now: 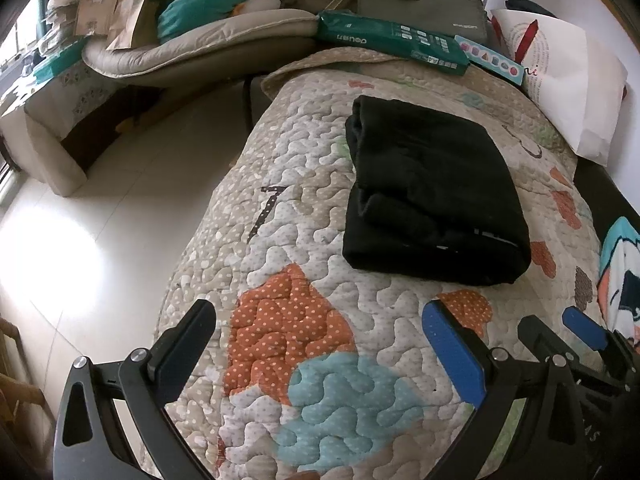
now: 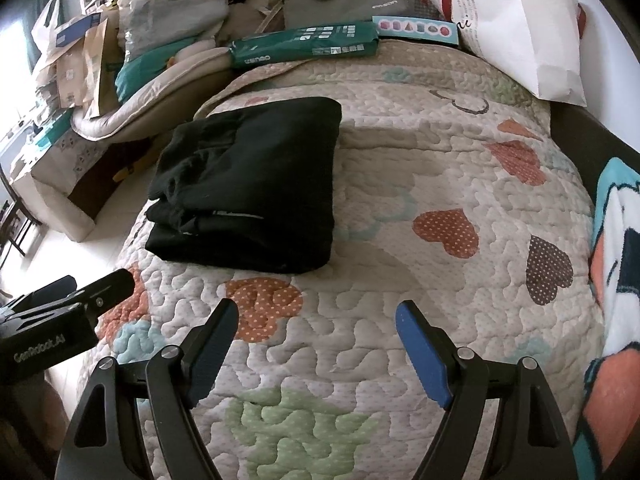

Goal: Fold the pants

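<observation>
From the left wrist view, the black pants (image 1: 434, 192) lay on the quilt (image 1: 304, 208) of the bed as a thick, squared bundle, several layers showing along the near and left edges. The left tongs (image 1: 320, 344) were spread wide and held nothing, hovering over the quilt well short of the bundle. At the lower right the right tongs (image 1: 560, 328) were in sight too, also clear of the cloth.

From the right wrist view, the pants (image 2: 248, 184) sat towards the left side of the bed, near its edge, with a green packet (image 2: 304, 46) and a white paper bag (image 2: 512, 32) beyond them at the far end. The right tongs (image 2: 316, 344) were spread and empty, apart from the bundle.

I judged the folding done, or nearly so; at most a little tidying of the layered edge seemed left.
</observation>
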Action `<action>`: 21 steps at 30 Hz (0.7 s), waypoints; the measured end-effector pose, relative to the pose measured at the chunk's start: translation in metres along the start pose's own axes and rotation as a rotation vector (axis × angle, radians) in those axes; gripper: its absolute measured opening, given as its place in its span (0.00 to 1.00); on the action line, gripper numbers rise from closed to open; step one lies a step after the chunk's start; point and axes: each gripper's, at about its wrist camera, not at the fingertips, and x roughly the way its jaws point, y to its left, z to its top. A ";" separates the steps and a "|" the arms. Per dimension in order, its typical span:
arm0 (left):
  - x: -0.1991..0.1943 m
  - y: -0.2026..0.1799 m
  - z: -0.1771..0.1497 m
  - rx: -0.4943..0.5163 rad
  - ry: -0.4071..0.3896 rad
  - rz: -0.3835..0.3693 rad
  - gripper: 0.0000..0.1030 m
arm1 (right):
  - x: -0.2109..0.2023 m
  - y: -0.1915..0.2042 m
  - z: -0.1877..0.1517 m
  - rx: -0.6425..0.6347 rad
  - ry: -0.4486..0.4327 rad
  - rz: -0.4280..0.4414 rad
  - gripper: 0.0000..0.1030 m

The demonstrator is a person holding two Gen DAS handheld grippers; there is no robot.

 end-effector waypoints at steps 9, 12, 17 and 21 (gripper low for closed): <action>0.002 0.004 0.002 -0.014 0.006 0.004 1.00 | -0.001 0.009 -0.002 -0.039 -0.008 0.013 0.84; 0.002 0.004 0.002 -0.015 0.004 0.003 1.00 | -0.001 0.011 -0.002 -0.050 -0.011 0.015 0.84; 0.003 0.004 0.003 -0.017 0.004 0.003 1.00 | -0.002 0.014 -0.002 -0.060 -0.016 0.016 0.85; 0.003 0.003 0.003 -0.007 -0.001 0.002 1.00 | -0.003 0.017 -0.003 -0.065 -0.015 0.017 0.85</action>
